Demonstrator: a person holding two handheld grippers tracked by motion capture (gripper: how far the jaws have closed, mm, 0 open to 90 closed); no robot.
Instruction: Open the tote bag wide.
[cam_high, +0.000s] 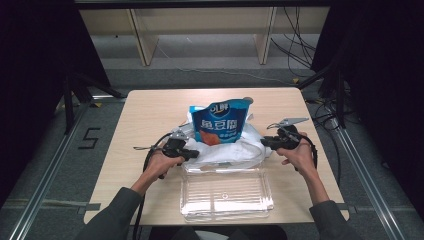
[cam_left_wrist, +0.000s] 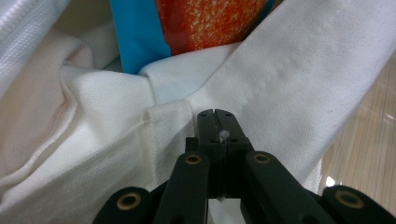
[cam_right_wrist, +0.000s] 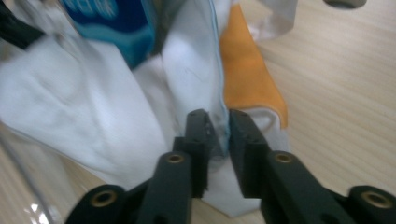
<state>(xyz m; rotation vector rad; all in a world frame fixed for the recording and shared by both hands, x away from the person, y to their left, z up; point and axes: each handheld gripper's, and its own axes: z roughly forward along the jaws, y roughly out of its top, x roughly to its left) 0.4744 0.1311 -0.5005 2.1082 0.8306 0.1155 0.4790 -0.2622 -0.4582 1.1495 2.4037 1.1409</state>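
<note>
Left gripper low at white bag's left edge, jaws pinching its cloth, right gripper level at right edge, jaws around fabric, one snack pouch standing inside, one clear tray nearer.

Snack pouch in the bag, tray nearest me.
The blue foil snack pouch stands in the white cloth bag mid-tabletop; the clear plastic tray lies before it.

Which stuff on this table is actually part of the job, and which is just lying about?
In the job:
white cloth bag
blue snack packet
left gripper
right gripper

Lying about:
clear plastic tray
</note>
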